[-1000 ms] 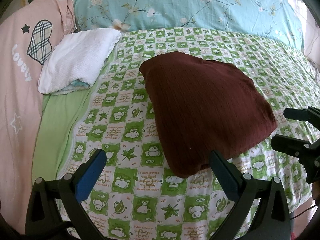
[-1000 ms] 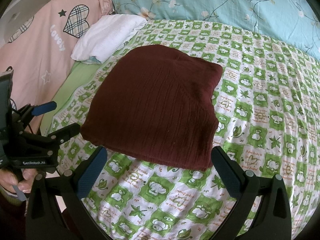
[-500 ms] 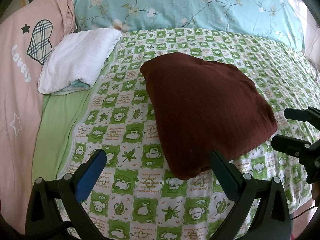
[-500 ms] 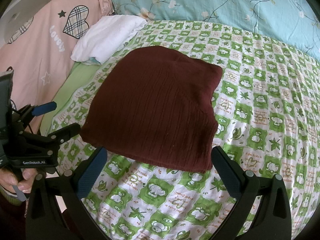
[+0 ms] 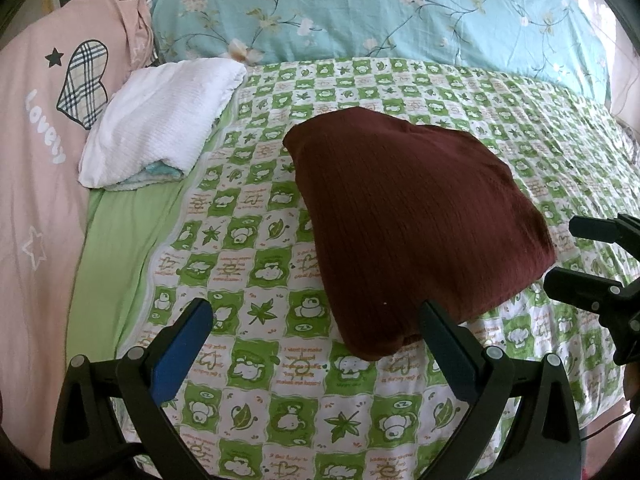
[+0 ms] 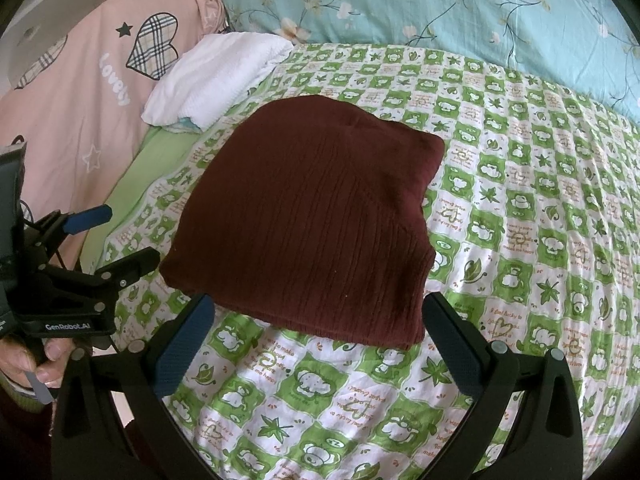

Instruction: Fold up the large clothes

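Observation:
A dark maroon ribbed garment (image 5: 412,216) lies folded into a compact rectangle on the green-and-white checked bedsheet (image 5: 248,240). My left gripper (image 5: 314,320) is open and empty, held low near the bed's front edge, its right finger at the garment's near left corner. My right gripper (image 6: 318,308) is also open with nothing in it, its fingers straddling the garment's (image 6: 308,216) near edge without touching it. In the left wrist view the right gripper (image 5: 559,252) shows beside the garment's right corner. In the right wrist view the left gripper (image 6: 134,234) shows by its left corner, with a hand (image 6: 24,360) holding it.
A folded white towel (image 5: 160,120) lies at the back left on a plain green strip. Pink bedding (image 5: 36,160) with a plaid heart runs along the left side. A light blue floral pillow (image 5: 380,12) spans the head of the bed.
Almost nothing differs. Both views have drifted very slightly, so the garment sits a touch lower in frame. The garment itself has stayed still and both grippers stay open.

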### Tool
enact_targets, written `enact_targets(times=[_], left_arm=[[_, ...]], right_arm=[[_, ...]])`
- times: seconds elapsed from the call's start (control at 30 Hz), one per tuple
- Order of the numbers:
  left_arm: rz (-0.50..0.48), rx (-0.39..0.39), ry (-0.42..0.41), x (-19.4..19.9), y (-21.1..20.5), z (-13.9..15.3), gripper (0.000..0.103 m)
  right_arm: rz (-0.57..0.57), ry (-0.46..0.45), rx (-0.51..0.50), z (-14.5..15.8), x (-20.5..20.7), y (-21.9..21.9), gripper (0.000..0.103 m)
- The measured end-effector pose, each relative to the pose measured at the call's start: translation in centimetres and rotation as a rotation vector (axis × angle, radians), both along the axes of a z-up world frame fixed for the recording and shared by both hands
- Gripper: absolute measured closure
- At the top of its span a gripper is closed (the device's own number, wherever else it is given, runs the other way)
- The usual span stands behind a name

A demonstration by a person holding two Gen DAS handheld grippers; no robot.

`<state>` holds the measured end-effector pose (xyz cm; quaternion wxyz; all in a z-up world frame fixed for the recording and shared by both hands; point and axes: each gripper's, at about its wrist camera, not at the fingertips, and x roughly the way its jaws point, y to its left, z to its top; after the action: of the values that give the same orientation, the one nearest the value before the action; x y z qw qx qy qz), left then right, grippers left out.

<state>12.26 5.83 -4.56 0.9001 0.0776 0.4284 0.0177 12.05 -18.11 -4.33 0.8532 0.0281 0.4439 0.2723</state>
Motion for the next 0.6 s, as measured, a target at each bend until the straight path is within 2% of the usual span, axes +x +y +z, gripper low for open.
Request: enact_targets(times=[0.37, 0.6], left_arm=[[0.011, -0.019, 0.001, 0.40, 0.04, -0.19, 0.001], [0.024, 0.001, -0.003, 0.42, -0.45, -0.23, 0.001]], right_arm=[[-0.003, 0.007, 0.002, -0.26, 0.80, -0.05, 0.000], [0.001, 0.008, 0.010, -0.71, 0.98, 0.00, 0.000]])
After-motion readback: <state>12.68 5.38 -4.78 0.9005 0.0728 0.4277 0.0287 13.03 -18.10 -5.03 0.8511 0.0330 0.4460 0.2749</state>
